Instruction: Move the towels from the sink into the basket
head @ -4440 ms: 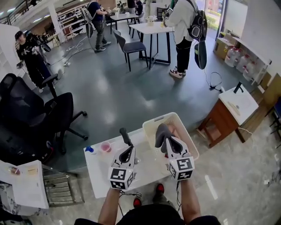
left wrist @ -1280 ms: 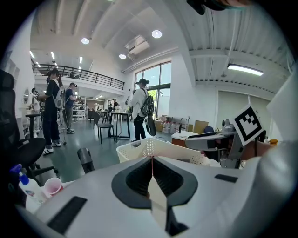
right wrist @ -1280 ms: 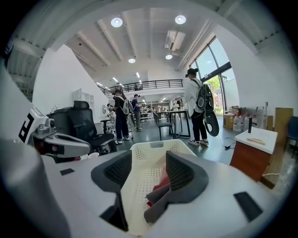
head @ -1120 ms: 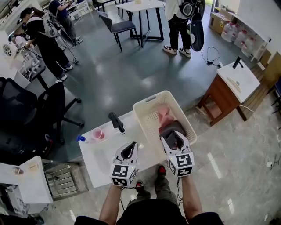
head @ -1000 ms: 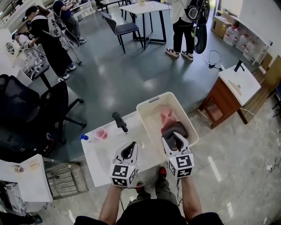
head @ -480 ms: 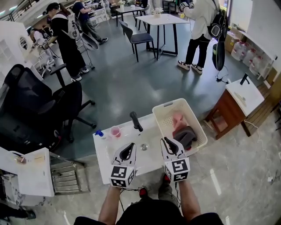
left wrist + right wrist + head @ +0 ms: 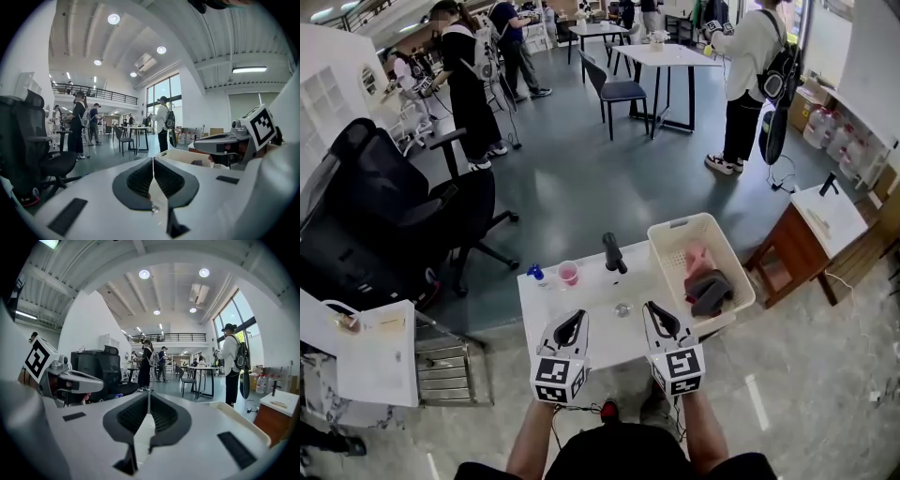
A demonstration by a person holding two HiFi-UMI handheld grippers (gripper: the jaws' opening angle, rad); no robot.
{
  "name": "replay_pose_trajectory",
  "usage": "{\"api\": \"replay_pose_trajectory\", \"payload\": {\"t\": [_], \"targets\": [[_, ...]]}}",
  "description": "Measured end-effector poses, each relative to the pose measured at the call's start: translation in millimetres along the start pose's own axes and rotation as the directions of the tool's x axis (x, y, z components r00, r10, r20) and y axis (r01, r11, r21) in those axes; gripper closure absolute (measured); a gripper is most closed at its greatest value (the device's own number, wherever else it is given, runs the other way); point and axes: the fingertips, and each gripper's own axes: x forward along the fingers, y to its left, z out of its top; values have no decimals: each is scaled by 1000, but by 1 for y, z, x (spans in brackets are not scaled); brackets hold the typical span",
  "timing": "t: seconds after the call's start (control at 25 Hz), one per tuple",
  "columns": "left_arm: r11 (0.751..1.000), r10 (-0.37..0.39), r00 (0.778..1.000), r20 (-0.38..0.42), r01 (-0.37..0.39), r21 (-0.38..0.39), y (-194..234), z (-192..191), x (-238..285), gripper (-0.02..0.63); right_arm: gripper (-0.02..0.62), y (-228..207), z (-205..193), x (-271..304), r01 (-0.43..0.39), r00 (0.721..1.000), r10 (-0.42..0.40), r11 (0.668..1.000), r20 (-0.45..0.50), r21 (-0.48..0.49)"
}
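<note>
The white basket (image 7: 675,236) stands at the right end of the white sink top (image 7: 553,323). A pink towel (image 7: 697,258) and a dark grey towel (image 7: 710,291) lie inside it. My right gripper (image 7: 652,309) hangs over the sink's near edge, left of the basket; its jaws have just been closing with nothing between them, and they stand shut (image 7: 148,397). My left gripper (image 7: 575,317) is beside it, also shut and empty (image 7: 153,161). The basket's rim (image 7: 185,157) shows past the left gripper's jaws. No towel is visible in the sink basin.
A black faucet (image 7: 613,253), a drain (image 7: 622,308), a pink cup (image 7: 568,273) and a blue bottle (image 7: 535,273) are on the sink top. A black office chair (image 7: 394,206) stands left, a metal rack (image 7: 441,370) near left, a wooden cabinet (image 7: 802,248) right. Several people stand beyond.
Both grippers have drawn back from the basket toward the sink's near edge. The right gripper's jaws, open over the grey towel before, are now shut; the towel stays in the basket.
</note>
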Motion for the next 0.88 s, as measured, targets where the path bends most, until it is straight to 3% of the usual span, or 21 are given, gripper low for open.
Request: {"api": "replay_pose_trajectory", "payload": {"t": [0.52, 0.88], "targets": [[1000, -10, 1000, -9, 9, -11, 13, -25, -57, 594, 554, 49, -22, -42, 14, 1000, -13, 1000, -27, 18], [1000, -7, 1000, -6, 7, -15, 17, -28, -66, 594, 554, 54, -31, -49, 30, 998, -29, 999, -48, 24]]}}
